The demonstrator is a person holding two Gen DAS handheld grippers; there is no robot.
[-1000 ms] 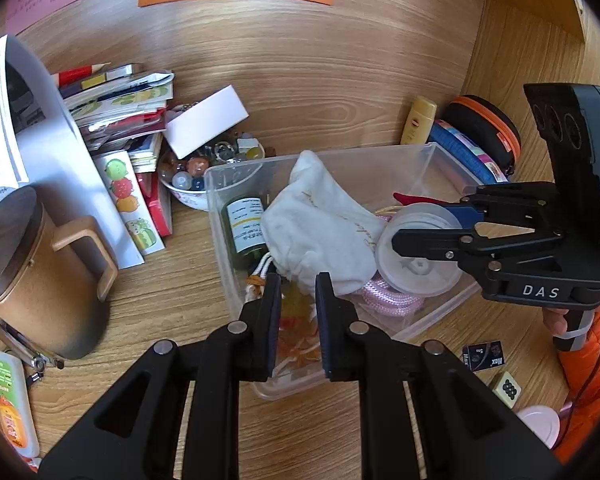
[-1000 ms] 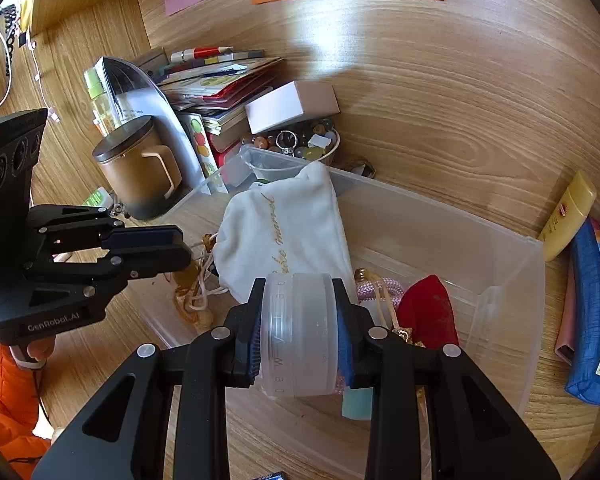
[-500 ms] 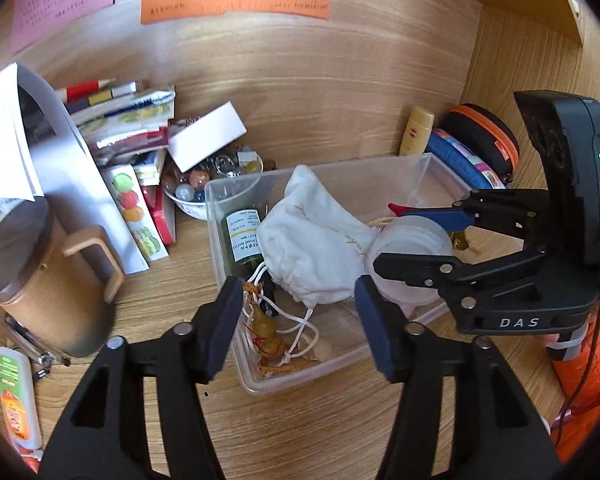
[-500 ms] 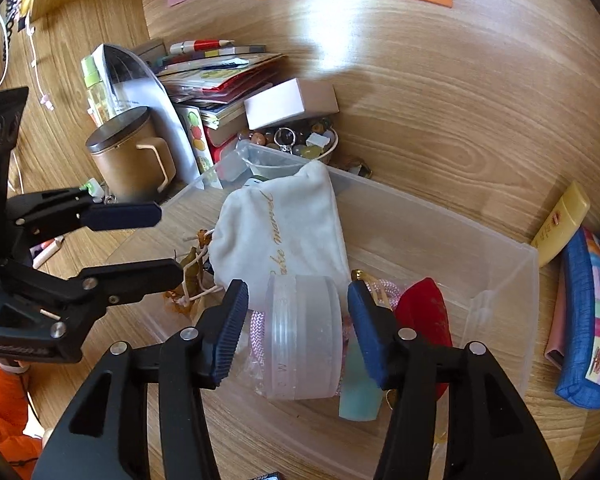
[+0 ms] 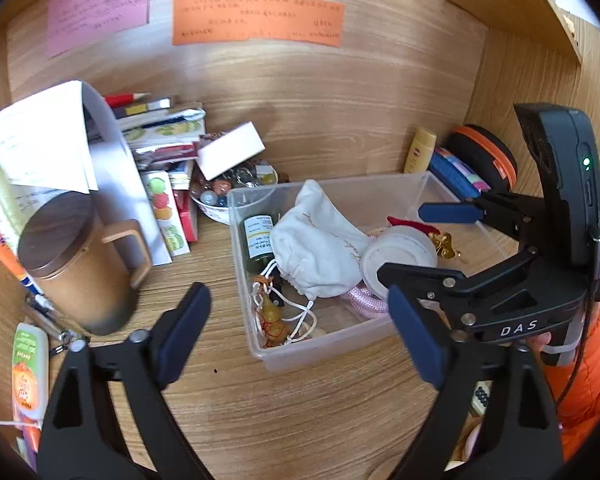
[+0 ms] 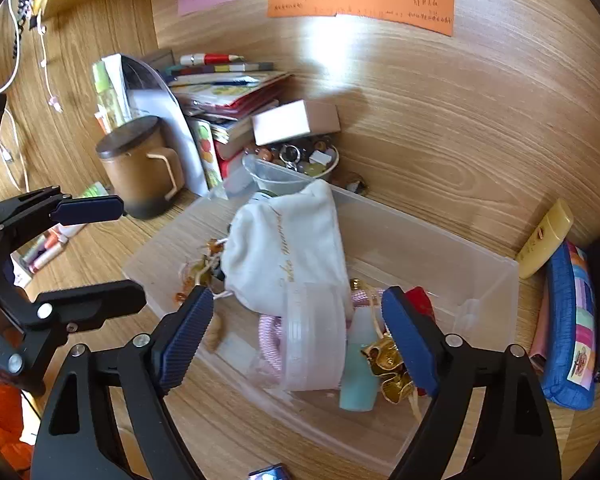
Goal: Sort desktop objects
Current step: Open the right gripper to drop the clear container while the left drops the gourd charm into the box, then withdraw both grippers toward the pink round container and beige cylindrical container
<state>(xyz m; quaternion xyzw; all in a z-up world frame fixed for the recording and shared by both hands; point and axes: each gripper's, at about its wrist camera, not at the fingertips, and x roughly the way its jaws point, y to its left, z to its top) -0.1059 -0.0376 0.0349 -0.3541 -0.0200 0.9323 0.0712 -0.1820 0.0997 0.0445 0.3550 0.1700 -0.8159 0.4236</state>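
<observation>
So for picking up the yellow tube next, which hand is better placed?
Right, probably: the yellow tube lies beyond the bin's right end, the right gripper's side; its jaws are opening.

A pouch (image 5: 320, 248) lies in the bin (image 5: 340, 344), right of the mug (image 5: 76, 264).

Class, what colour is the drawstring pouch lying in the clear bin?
White, with thin gold script; the pouch shows best in the right wrist view.

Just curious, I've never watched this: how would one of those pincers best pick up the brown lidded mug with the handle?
Probably from above, pinching the brown lidded mug across its handle. The mug stands upright, its round body looks wide for the jaws, and the thin loop sticks out toward the clear plastic bin.
</observation>
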